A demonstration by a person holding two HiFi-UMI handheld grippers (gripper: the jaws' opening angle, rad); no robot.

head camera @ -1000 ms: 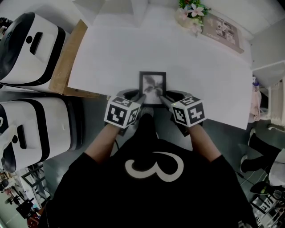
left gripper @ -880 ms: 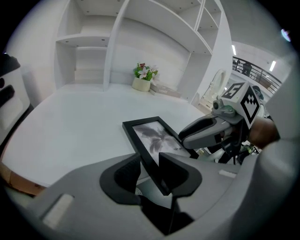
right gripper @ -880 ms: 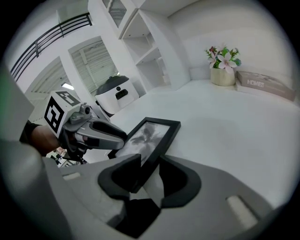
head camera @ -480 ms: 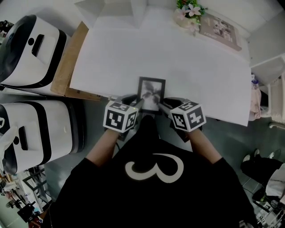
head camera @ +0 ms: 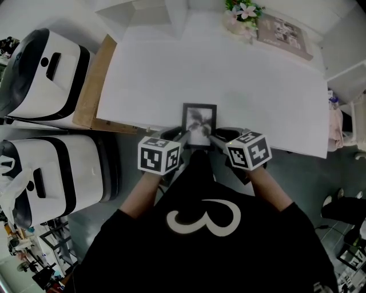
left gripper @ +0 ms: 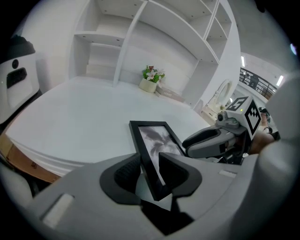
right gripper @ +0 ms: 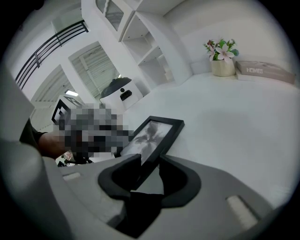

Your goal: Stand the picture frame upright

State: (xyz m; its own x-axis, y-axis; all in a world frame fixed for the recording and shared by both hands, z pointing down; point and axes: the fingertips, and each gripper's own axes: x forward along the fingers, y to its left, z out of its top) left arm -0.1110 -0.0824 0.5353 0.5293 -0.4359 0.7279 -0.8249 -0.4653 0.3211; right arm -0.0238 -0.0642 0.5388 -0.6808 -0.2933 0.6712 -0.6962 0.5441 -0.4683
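Observation:
A black picture frame (head camera: 199, 120) with a grey palm print lies low on the white table (head camera: 257, 97), its near end at the table's front edge. My left gripper (head camera: 184, 136) is shut on its near left corner, and my right gripper (head camera: 213, 137) is shut on its near right corner. In the left gripper view the frame (left gripper: 154, 138) runs from between my jaws (left gripper: 149, 171) out across the table, with the right gripper (left gripper: 211, 140) beside it. The right gripper view shows the frame (right gripper: 152, 136) edge-on between those jaws (right gripper: 149, 169).
A flower pot (head camera: 241, 17) and a flat box (head camera: 283, 33) stand at the table's far right. White shelves (left gripper: 154, 42) rise behind the table. Two white and black machines (head camera: 40, 68) and a wooden board (head camera: 88, 86) are at the left.
Both grippers and the frame have slid a little toward the table's near edge. Both grips have held.

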